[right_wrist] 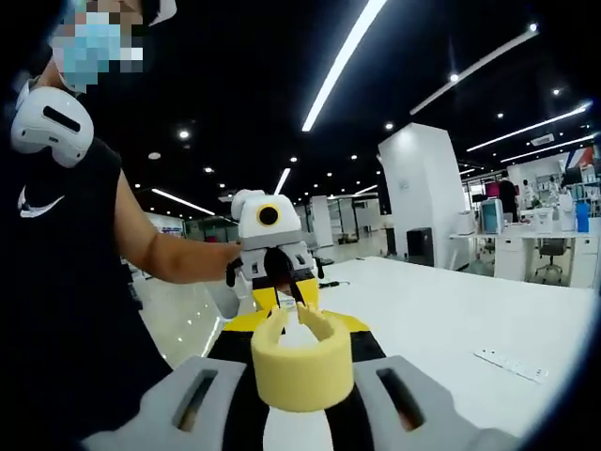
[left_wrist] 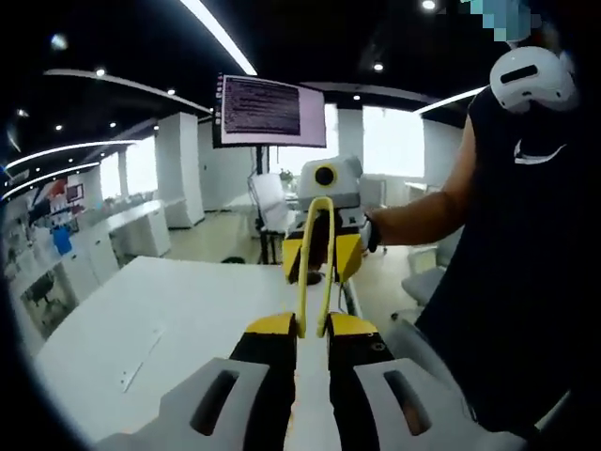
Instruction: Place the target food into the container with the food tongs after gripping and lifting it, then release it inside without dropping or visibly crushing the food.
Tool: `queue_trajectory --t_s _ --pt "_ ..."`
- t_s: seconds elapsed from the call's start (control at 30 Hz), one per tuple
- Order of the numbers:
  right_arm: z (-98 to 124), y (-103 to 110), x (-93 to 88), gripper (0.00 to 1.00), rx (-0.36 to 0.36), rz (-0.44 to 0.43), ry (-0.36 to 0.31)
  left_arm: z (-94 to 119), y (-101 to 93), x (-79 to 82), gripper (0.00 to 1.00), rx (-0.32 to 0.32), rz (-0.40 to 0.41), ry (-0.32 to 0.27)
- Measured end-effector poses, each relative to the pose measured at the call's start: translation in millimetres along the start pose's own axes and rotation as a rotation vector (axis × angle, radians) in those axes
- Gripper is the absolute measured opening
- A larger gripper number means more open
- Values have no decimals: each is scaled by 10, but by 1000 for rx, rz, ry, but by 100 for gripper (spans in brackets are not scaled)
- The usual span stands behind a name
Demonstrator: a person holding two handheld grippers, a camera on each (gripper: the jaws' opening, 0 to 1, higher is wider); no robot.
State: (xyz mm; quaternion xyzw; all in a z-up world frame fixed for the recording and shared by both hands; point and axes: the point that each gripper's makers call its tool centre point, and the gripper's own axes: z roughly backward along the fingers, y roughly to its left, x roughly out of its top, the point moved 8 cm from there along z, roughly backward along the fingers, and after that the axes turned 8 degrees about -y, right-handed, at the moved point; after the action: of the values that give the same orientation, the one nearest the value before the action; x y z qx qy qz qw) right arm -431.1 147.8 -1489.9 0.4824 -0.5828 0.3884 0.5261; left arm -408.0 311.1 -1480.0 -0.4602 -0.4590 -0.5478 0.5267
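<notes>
Food tongs (left_wrist: 303,272) and container (right_wrist: 300,368) are both lifted clear of the white table (left_wrist: 188,310), near its edge beside the person (left_wrist: 526,235), probably so the tool can meet the cup in the air. The right gripper (right_wrist: 299,324) clamps the yellow, cup-like container upright between its jaws, its mouth open toward the tongs. The left gripper (left_wrist: 313,324) pinches the base of the slim yellow tongs, their looped end pointing at the opposite gripper. The right gripper view looks into the cup; whether food lies inside I cannot tell. The left gripper view gives the tongs' full length. A small flat strip (left_wrist: 141,362) lies on the table, well apart.
</notes>
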Motion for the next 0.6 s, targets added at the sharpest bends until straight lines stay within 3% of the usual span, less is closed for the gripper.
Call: queue_trajectory --t_s 0.37,0.5,0.6 --pt "-66 47 17 18 23 0 -16 -50 -77 31 0 -21 -2 1" --pt "-89 59 28 24 34 -8 -18 -87 -118 8 0 -36 -15 38" --pt "-88 61 34 20 37 1 -20 -86 -119 29 0 -37 -1 5"
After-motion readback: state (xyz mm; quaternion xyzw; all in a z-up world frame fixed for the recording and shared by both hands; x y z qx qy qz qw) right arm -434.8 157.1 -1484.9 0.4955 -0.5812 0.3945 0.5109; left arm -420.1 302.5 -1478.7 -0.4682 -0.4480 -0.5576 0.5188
